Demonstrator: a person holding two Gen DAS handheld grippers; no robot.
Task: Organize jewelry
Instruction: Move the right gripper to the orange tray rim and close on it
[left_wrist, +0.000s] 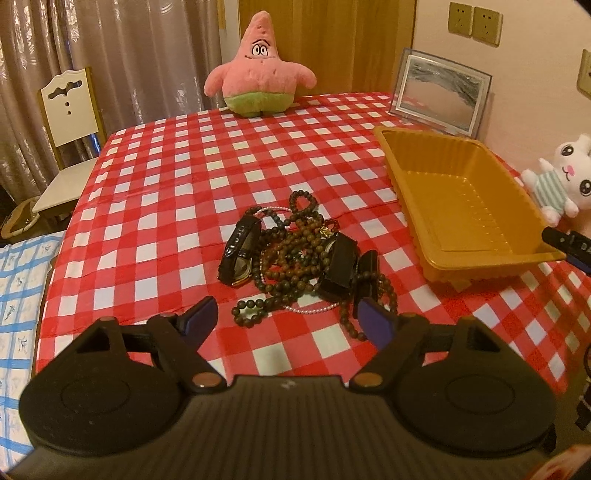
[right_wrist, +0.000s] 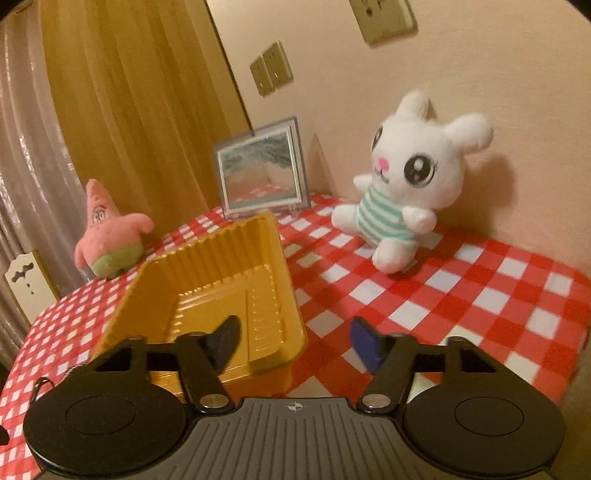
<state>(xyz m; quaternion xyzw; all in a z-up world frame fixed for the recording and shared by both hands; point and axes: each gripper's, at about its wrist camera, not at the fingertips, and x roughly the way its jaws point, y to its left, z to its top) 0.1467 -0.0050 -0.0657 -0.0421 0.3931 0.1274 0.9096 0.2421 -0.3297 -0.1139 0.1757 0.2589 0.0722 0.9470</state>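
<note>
A tangled pile of jewelry (left_wrist: 295, 254) lies mid-table: brown bead strands, a thin pink pearl string, a black watch (left_wrist: 236, 254) and black boxy pieces (left_wrist: 338, 266). My left gripper (left_wrist: 291, 321) is open and empty just short of the pile, its right finger close to the beads. An empty yellow plastic tray (left_wrist: 465, 206) sits to the right; it also shows in the right wrist view (right_wrist: 221, 280). My right gripper (right_wrist: 295, 345) is open and empty at the tray's near right corner, its left finger over the tray's inside. Its tip shows at the tray's edge (left_wrist: 565, 242).
The table has a red-and-white checked cloth (left_wrist: 184, 177). A pink star plush (left_wrist: 258, 70) stands at the back, a framed picture (left_wrist: 441, 90) at the back right, a white bunny plush (right_wrist: 410, 181) by the wall. A white chair (left_wrist: 68, 133) stands left.
</note>
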